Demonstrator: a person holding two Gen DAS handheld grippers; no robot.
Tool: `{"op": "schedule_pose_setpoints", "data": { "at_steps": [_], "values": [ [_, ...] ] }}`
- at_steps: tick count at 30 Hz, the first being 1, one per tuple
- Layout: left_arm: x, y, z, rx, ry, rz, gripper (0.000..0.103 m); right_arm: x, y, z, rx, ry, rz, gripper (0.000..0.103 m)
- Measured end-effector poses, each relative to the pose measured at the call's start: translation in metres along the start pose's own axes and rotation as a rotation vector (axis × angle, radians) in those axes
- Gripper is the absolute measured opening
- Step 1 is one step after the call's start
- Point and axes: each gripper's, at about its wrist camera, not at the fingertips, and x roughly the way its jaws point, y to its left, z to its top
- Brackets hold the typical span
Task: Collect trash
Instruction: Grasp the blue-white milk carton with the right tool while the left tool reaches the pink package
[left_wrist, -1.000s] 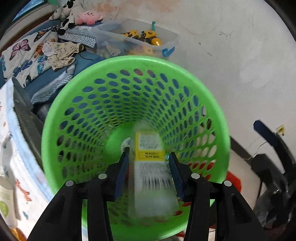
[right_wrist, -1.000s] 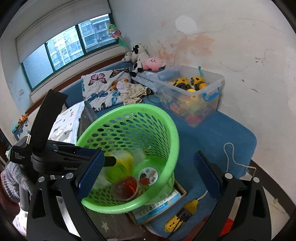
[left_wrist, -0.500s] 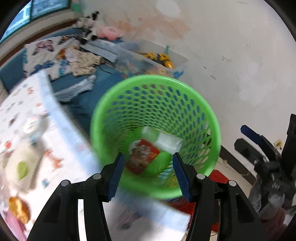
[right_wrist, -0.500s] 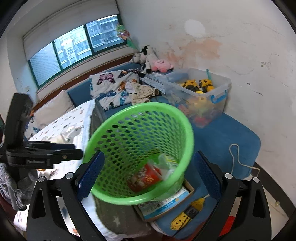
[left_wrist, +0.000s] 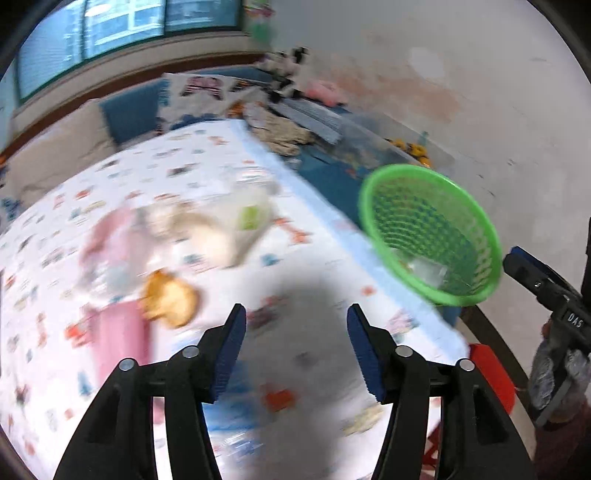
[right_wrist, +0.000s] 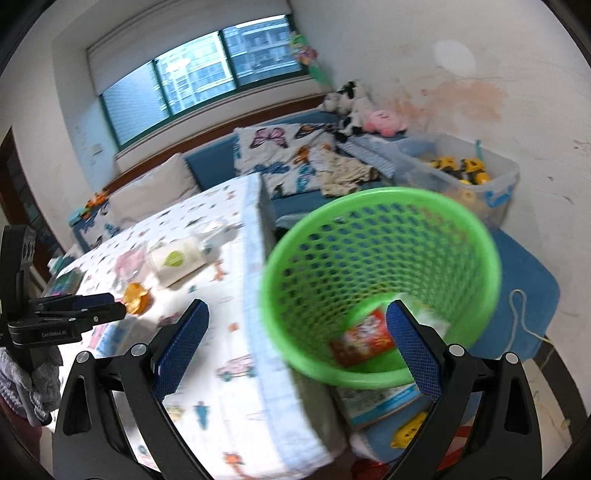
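The green mesh basket stands beside the bed with a red packet and a clear wrapper in its bottom. My right gripper hangs wide open just in front of the basket, holding nothing. My left gripper is over the patterned sheet, its jaws opening with nothing between them. Ahead of it on the bed lie an orange wrapper, a white pack with a green leaf and a pink item, all blurred. The basket sits off to its right.
A clear bin of toys and soft toys stand on the blue bench by the wall. A booklet and a yellow power strip lie under the basket. My left gripper shows at the left.
My left gripper let the clear packet drop into the basket, then swung left and up over the bed, its jaws widening. The right gripper has shifted sideways, staying open.
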Motion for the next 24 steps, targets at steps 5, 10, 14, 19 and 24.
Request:
{"op": "schedule_pose_setpoints", "data": {
  "at_steps": [5,10,14,19,24],
  "values": [
    [-0.021,0.048,-0.021,-0.067,-0.034,0.071,0.06,0.013,0.036,-0.004,-0.041,0.031,0.058,0.096],
    [-0.035,0.086,-0.042,-0.14,-0.043,0.121,0.062,0.029,0.072,-0.01,-0.067,0.076,0.128,0.095],
    [-0.042,0.11,-0.058,-0.199,-0.044,0.136,0.062,0.044,0.108,-0.017,-0.099,0.128,0.196,0.094],
    [-0.048,0.129,-0.072,-0.237,-0.047,0.144,0.062,0.065,0.149,-0.029,-0.125,0.207,0.261,0.093],
    [-0.052,0.142,-0.081,-0.26,-0.051,0.145,0.062,0.09,0.183,-0.037,-0.126,0.299,0.285,0.091]
  ]
}}
